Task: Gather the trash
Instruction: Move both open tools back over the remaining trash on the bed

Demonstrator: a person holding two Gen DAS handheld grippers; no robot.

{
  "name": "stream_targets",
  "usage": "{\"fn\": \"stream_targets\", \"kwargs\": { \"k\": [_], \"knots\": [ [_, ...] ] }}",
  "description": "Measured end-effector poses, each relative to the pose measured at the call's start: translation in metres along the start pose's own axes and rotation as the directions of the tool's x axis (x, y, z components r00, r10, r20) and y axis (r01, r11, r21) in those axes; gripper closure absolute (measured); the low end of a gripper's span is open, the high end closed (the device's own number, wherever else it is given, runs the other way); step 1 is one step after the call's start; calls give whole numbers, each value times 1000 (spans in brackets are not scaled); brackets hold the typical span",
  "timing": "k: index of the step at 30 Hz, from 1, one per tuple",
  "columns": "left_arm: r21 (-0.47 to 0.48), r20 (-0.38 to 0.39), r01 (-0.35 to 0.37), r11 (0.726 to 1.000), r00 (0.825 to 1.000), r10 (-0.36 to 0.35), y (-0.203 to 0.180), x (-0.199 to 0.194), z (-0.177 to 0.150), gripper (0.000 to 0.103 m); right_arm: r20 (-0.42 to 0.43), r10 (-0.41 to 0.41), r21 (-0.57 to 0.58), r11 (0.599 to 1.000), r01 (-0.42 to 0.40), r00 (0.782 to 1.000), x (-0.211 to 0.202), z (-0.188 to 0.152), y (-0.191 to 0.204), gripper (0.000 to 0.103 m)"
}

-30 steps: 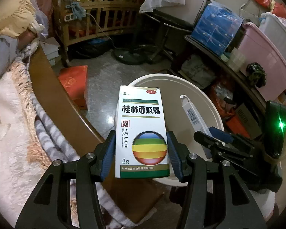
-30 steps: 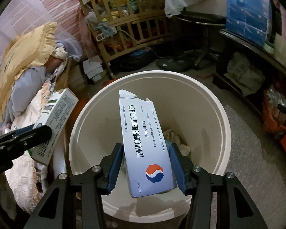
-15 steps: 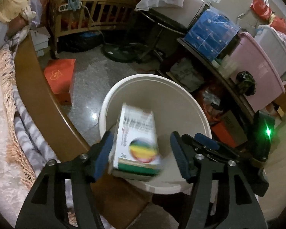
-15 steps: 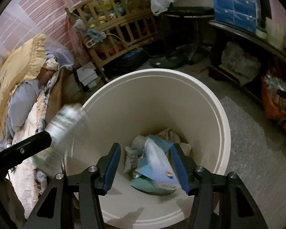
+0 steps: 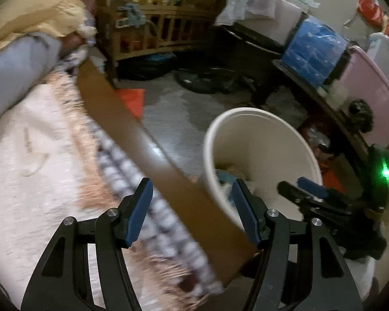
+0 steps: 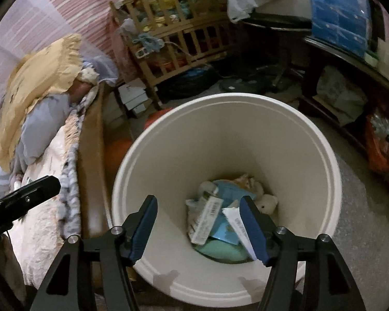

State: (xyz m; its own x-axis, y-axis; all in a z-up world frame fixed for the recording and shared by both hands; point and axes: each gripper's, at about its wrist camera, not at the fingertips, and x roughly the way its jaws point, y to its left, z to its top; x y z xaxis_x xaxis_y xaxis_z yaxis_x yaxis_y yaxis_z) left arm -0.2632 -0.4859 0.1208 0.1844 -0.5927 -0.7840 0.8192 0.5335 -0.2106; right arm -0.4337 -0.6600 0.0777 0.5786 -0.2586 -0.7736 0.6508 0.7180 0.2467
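Observation:
The white trash bin (image 6: 220, 134) stands on the floor beside the bed. Inside lie two medicine boxes: a white one with a barcode (image 6: 205, 217) and a white-and-blue one (image 6: 240, 225), on top of a blue packet (image 6: 228, 191) and crumpled tissue (image 6: 267, 202). My right gripper (image 6: 197, 199) hangs over the bin's mouth, its jaws opening with nothing between them. My left gripper (image 5: 192, 184) is open and empty above the bed's brown wooden edge (image 5: 132, 129). In the left wrist view the bin (image 5: 259, 110) sits to its right, with the right gripper (image 5: 298, 186) over it.
A pale blanket (image 5: 39, 155) and pillows cover the bed at left. A wooden crib (image 6: 184, 41) stands behind the bin. A red box (image 5: 133, 98) lies on the floor. Shelves with a blue package (image 5: 313, 49) and a pink tub (image 5: 370, 96) line the right.
Both grippers opened and let go of their medicine boxes, which fell into the bin. The left gripper then swung left, from over the bin to over the bed's edge.

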Motion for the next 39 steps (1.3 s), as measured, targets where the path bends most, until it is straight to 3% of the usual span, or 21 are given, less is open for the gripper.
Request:
{"fn": "stream_targets", "kwargs": {
  "k": [11,26,33,39],
  "knots": [
    [-84,43,-114,990,992,118,70,-38,-18,40,-9,62,-134,989,-63,998,2,-4,87,33],
    [-182,92,-268,946,953,288,165,-93,-49,40,-90,160,-296,938,-180,983,22,-22,207,32],
    [-261,62,-319,911,936,346,221,-114,-73,40,-146,186,-374,899,-228,972,37,-38,262,31],
    [-342,25,-386,857,908,419,283,-133,-99,40,-207,199,-431,861,-272,958,52,-53,303,31]
  ]
}}
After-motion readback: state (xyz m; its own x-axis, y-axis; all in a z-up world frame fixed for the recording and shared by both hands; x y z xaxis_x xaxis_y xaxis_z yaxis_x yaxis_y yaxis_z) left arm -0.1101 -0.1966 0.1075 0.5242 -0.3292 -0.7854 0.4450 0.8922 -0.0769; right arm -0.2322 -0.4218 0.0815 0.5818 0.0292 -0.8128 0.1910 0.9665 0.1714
